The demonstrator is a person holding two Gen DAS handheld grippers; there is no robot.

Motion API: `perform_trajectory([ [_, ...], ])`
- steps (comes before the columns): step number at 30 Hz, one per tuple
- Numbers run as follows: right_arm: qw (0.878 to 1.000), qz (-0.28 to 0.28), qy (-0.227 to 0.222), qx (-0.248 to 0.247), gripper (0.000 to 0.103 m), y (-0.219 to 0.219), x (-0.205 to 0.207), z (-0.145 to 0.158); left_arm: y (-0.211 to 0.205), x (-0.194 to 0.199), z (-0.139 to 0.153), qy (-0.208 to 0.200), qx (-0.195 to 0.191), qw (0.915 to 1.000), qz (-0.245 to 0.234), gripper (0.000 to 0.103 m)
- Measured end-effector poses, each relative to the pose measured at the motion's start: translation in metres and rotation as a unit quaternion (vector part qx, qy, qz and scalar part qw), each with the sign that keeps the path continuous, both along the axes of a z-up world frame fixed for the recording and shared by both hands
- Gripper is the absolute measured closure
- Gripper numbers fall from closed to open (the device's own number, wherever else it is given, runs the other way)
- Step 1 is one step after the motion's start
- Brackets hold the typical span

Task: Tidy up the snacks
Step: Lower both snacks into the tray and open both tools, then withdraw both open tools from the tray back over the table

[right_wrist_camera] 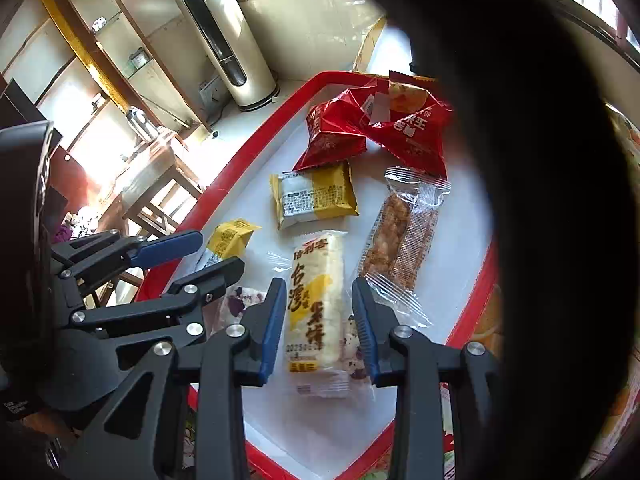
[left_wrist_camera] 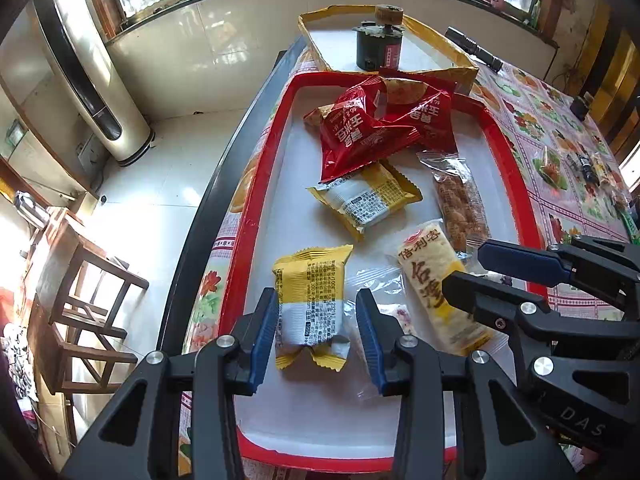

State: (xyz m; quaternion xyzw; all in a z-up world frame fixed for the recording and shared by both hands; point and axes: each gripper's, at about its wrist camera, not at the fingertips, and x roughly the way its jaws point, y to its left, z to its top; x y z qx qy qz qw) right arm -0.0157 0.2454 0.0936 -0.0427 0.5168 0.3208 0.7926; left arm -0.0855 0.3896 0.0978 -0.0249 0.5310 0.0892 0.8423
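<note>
Currently left gripper [left_wrist_camera: 316, 334] jaws close on the yellow packet [left_wrist_camera: 310, 304]; right gripper [right_wrist_camera: 320, 326] jaws close on the rice-cake bar [right_wrist_camera: 316, 304], both low in the red tray [left_wrist_camera: 256, 208], six o'clock. Light, crinkly, crushable; grip mid-body.

Red tray [left_wrist_camera: 505, 148]: glossy plastic rim, smooth white floor. Red snack bags [left_wrist_camera: 360, 136] at the tray's far end: shiny crinkled foil-like film. Yellow-and-white packet [left_wrist_camera: 310, 300] by the near left rim: matt printed plastic wrap, serrated seal edges. Long rice-cake pack [right_wrist_camera: 316, 300]: clear glossy film over pale, rough-looking cake. Crisp bar [right_wrist_camera: 396, 236] near the right rim: transparent crinkly wrapper, coarse brown surface inside. Left gripper [left_wrist_camera: 316, 336] and right gripper [right_wrist_camera: 316, 328]: matt black plastic arms, ribbed blue pads, bright metal screws. Tablecloth [left_wrist_camera: 560, 136]: shiny flowered vinyl. Wooden chair [left_wrist_camera: 92, 312], dull brown.
</note>
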Motion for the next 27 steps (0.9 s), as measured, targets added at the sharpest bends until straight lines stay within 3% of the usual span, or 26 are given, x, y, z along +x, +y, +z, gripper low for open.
perform_trajectory([
  [9,1.0,-0.003,0.0,0.011,0.063,-0.022,-0.018,0.011,-0.016,-0.013,0.008,-0.01,0.023,0.9997,0.008,0.062],
  [14,1.0,-0.006,0.007,0.02,0.062,-0.044,-0.03,0.014,-0.025,-0.023,0.015,-0.011,0.074,0.9963,0.041,0.062],
  [18,0.999,-0.017,0.012,0.028,0.061,-0.069,-0.041,0.015,-0.037,-0.032,0.026,-0.03,0.073,0.9957,0.049,0.061],
  [22,0.998,-0.044,0.02,0.034,0.06,-0.106,-0.047,0.012,-0.07,-0.028,0.032,-0.035,0.056,0.9978,0.01,0.058],
  [27,0.994,-0.104,0.035,0.023,0.06,-0.165,-0.045,-0.003,-0.125,-0.005,0.024,-0.013,0.031,0.9982,-0.05,0.058],
])
